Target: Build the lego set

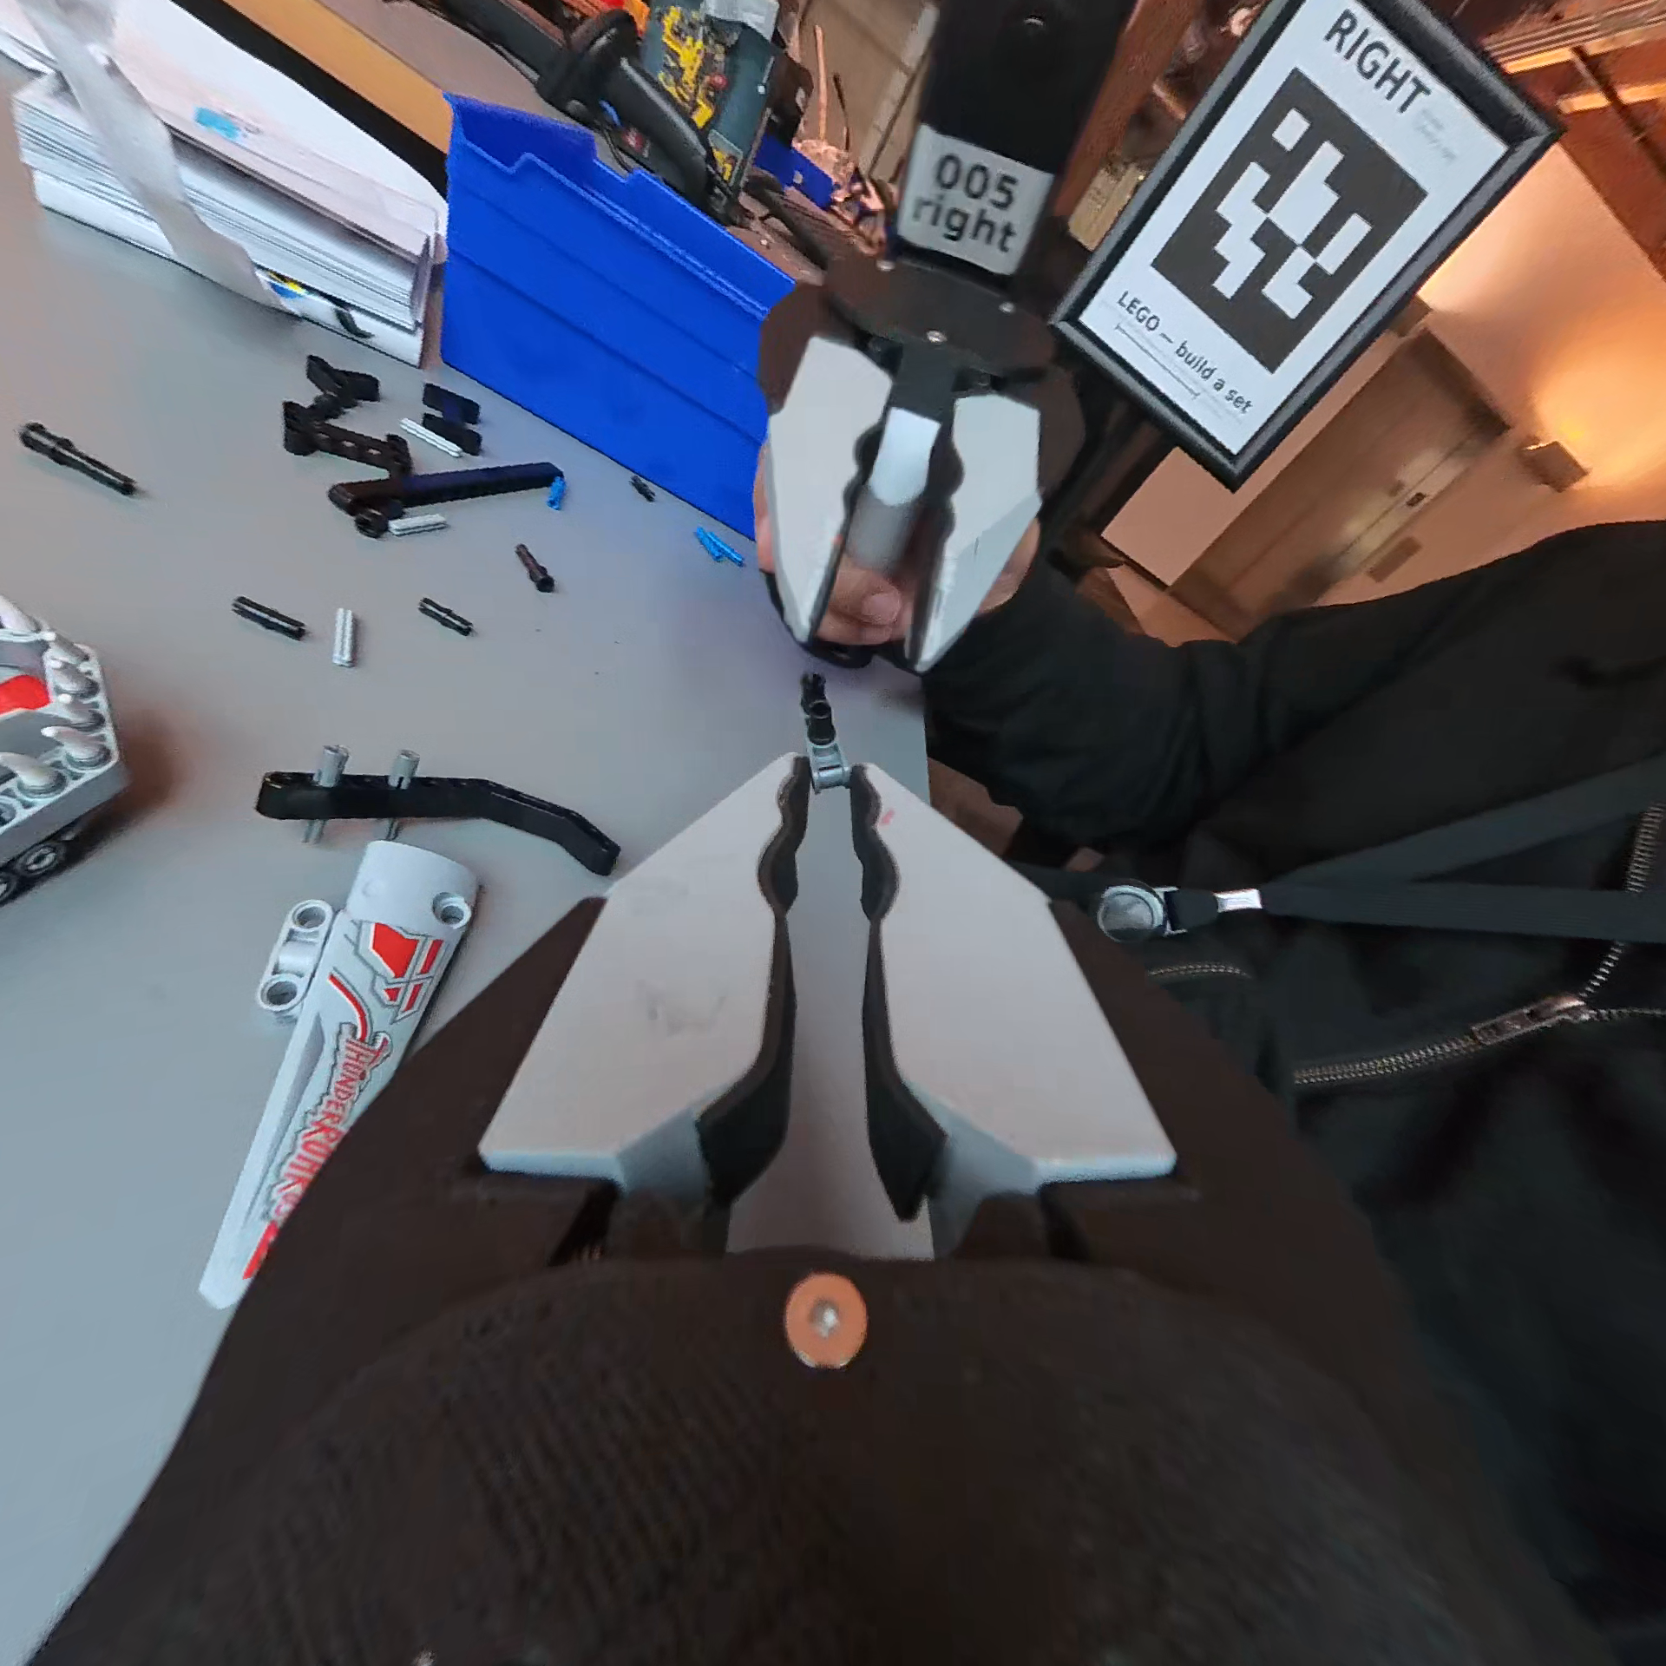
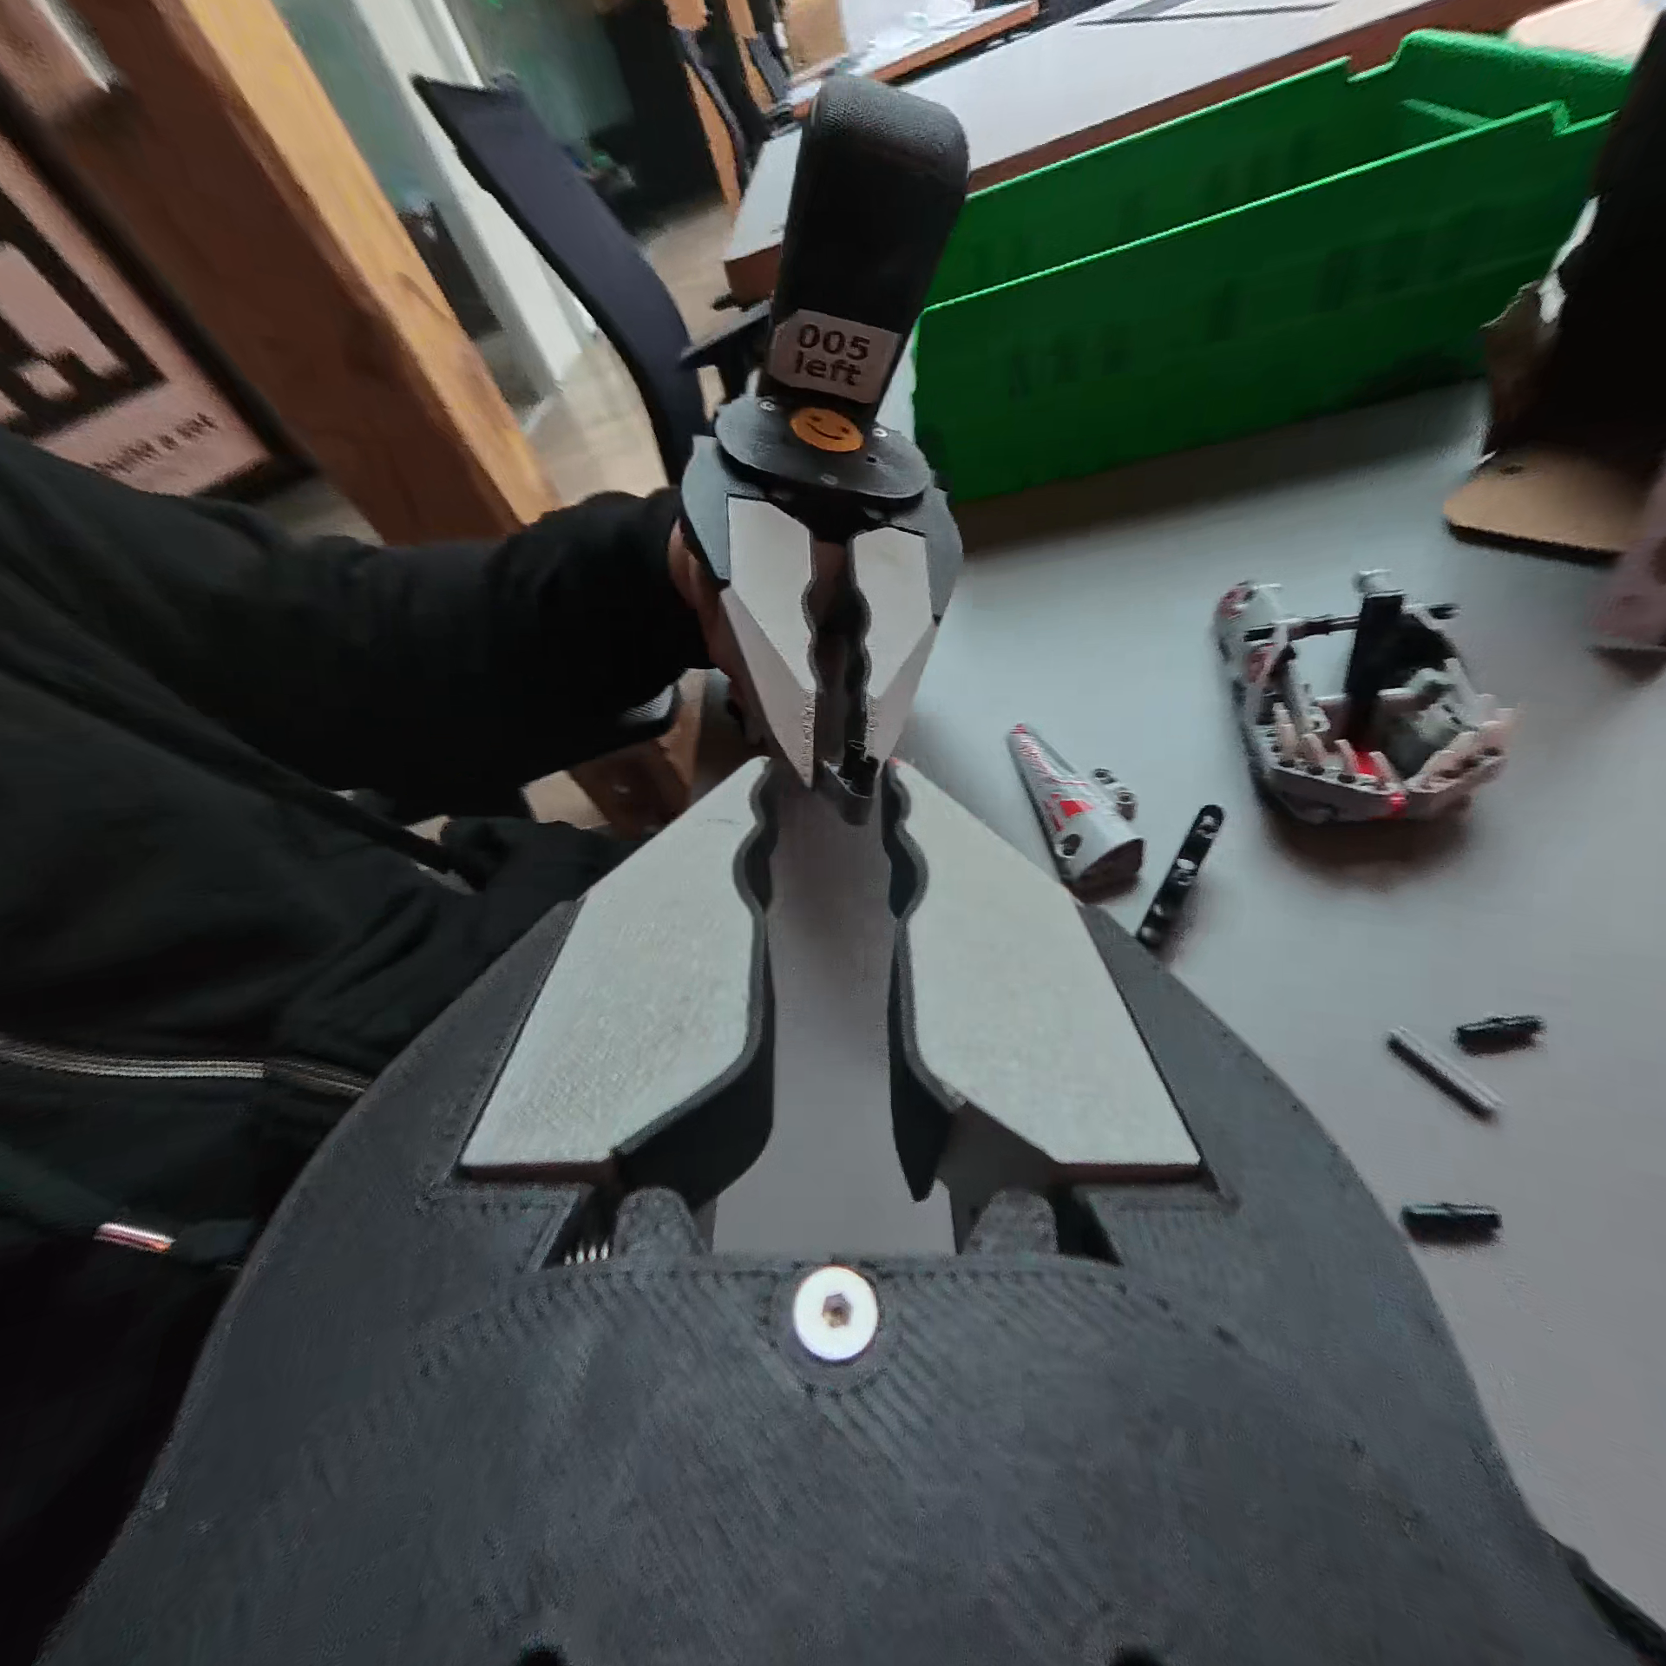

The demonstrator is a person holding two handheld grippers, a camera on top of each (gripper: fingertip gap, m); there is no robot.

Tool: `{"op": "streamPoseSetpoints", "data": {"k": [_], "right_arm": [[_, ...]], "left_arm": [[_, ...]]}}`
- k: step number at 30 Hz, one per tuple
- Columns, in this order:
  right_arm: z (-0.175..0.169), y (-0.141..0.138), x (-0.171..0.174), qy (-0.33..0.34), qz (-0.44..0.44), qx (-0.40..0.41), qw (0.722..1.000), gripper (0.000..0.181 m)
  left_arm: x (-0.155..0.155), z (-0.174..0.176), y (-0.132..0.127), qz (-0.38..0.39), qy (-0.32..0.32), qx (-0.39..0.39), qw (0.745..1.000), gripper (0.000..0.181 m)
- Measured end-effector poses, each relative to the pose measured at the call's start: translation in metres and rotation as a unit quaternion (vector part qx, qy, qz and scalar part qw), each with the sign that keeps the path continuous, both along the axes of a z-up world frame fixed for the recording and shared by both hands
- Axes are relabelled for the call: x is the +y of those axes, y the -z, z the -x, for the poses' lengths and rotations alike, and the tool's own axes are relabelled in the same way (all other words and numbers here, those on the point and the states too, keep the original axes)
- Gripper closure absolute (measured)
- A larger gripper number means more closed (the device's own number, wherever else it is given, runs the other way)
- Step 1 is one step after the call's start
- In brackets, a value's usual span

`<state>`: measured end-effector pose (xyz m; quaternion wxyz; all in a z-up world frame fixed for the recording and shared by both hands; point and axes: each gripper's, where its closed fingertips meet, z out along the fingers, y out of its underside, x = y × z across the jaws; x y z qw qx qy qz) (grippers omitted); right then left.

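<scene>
My left gripper (image 1: pixel 825 771) is shut on a small grey connector with a black pin (image 1: pixel 822 744), pinched at the fingertips above the table's near edge. My right gripper (image 2: pixel 829 771) is open and empty. It points at the left gripper from the opposite side, and its fingertips stand on either side of the held piece (image 2: pixel 852 786) without touching it. In the left wrist view the right gripper (image 1: pixel 865 645) hangs just beyond the pin, jaws apart. The half-built grey and red model (image 2: pixel 1352 712) sits on the grey table (image 1: pixel 586 685).
A black curved beam with two grey pins (image 1: pixel 433 802), a printed grey panel (image 1: pixel 334 1037) and several loose pins (image 1: pixel 266 617) lie on the table. A blue bin (image 1: pixel 604 297), a booklet stack (image 1: pixel 225 180), a green bin (image 2: pixel 1262 270) and a framed sign (image 1: pixel 1298 207) stand around. A person's black jacket (image 1: pixel 1352 721) is close by. Left and right tips are no more than a few centimetres apart.
</scene>
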<state>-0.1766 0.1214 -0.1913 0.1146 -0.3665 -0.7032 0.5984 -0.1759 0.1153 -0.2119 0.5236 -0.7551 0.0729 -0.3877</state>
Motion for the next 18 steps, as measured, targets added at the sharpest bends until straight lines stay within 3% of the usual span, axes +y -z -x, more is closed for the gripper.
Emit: {"op": "streamPoseSetpoints", "data": {"k": [3,6,13,15,18], "right_arm": [[0.001,0.005,-0.002,-0.01,0.028,-0.026,0.999,0.16],[-0.001,0.009,-0.004,-0.023,0.036,-0.032,0.999,0.177],[-0.001,0.01,-0.009,-0.038,0.07,-0.05,0.996,0.167],[0.0,0.01,-0.009,-0.037,0.073,-0.048,0.995,0.177],[0.002,0.011,-0.006,-0.021,0.075,-0.051,0.996,0.177]], "left_arm": [[-0.002,-0.005,0.0,-0.001,0.012,0.006,1.0,0.174],[-0.002,-0.007,-0.001,-0.004,0.016,0.009,1.0,0.174],[-0.002,-0.006,-0.002,-0.007,0.013,0.008,1.0,0.175],[-0.003,-0.008,-0.003,-0.008,0.02,0.005,1.0,0.174],[0.0,-0.006,-0.003,-0.006,0.008,0.01,1.0,0.174]]}}
